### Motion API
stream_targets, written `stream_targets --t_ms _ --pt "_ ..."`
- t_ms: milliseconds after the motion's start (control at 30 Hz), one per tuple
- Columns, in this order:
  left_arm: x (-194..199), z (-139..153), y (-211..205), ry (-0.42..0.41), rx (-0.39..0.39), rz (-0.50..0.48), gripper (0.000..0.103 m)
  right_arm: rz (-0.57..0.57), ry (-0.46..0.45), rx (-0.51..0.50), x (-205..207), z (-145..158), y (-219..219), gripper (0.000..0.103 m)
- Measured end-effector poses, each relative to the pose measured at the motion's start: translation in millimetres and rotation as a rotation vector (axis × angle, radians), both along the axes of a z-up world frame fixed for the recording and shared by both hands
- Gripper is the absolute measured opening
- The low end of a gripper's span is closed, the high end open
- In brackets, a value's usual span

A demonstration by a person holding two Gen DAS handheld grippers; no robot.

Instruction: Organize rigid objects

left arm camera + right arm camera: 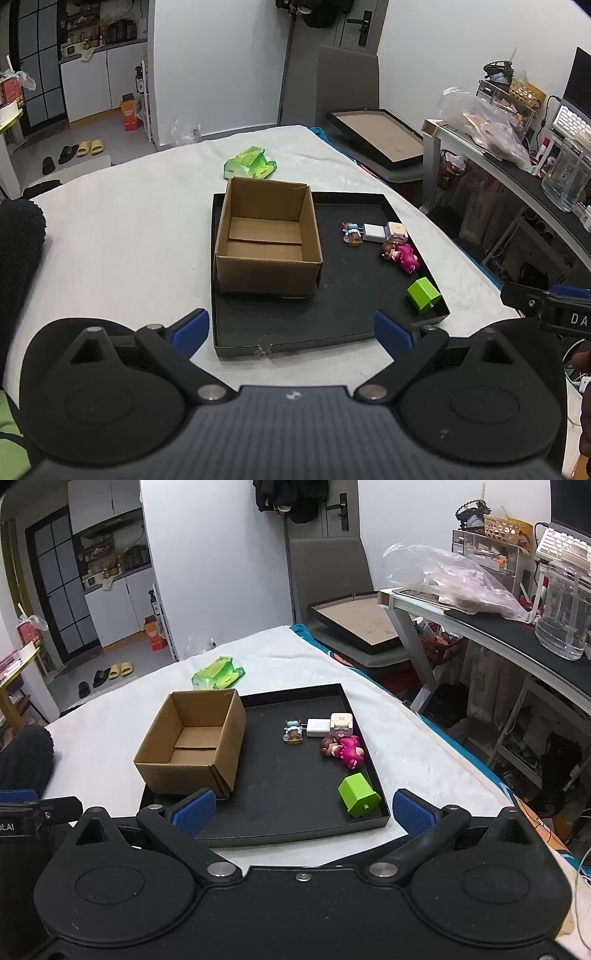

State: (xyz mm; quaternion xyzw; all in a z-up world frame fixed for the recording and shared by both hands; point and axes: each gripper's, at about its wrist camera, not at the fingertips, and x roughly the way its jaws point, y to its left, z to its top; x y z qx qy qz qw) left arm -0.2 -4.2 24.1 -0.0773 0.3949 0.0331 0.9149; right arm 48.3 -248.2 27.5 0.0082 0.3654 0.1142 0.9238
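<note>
Left wrist view: the left gripper (pixel 291 330) hangs over the near edge of a black tray (pixel 295 332) on a white-covered table (pixel 110 229), its blue-padded jaws spread wide with nothing between them. An empty cardboard box (pixel 267 273) stands open in the tray's left half. Along the tray's right side lie the small items — a blue-hatted figurine (pixel 351 232), a white charger (pixel 373 233), a beige cube toy (pixel 397 230) touching it, a pink doll (pixel 400 254) on its side and, nearer, a green block (pixel 424 290). A green packet (pixel 249 166) lies on the cloth beyond the tray. The right gripper's black body shows at the right edge.

Right wrist view: the right gripper (pixel 303 812) hovers at the tray's (pixel 258 830) near rim, jaws likewise released and empty. The box (pixel 192 764) sits left; figurine (pixel 293 731), charger (pixel 317 727), cube toy (pixel 341 723), doll (pixel 343 751) and green block (pixel 358 794) cluster right — all outside the box. The packet (pixel 218 672) lies behind.
</note>
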Motion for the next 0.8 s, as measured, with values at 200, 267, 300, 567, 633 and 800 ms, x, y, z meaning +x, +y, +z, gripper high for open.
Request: stream_targets --t_ms 200,267,300,567,633,800 --pt "-0.6 -0.8 -2.3 -0.004 0.004 0.001 0.095 0.0 -0.001 0.004 -0.3 -0.8 -1.1 0.103" --pt "-1.1 -1.3 -2.8 -0.005 0.005 0.001 0.095 0.001 -0.002 0.003 -0.5 -1.0 -0.9 0.103" --pt "-1.8 -2.1 -2.4 -0.006 0.004 0.002 0.095 0.001 -0.002 0.004 -0.3 -1.5 -0.7 0.103" --pt "-2.5 -2.5 -1.2 -0.008 0.003 0.001 0.095 -0.001 -0.007 0.007 -2.3 0.3 -2.8 0.103" --pt "-2.4 -2.6 -2.6 -0.006 0.005 0.004 0.095 -0.001 -0.008 0.009 -2.6 0.5 -3.1 0.103" --pt "-5.1 -3.3 -2.3 -0.01 0.007 0.008 0.095 0.002 -0.009 0.019 -1.9 1.3 -4.3 0.103"
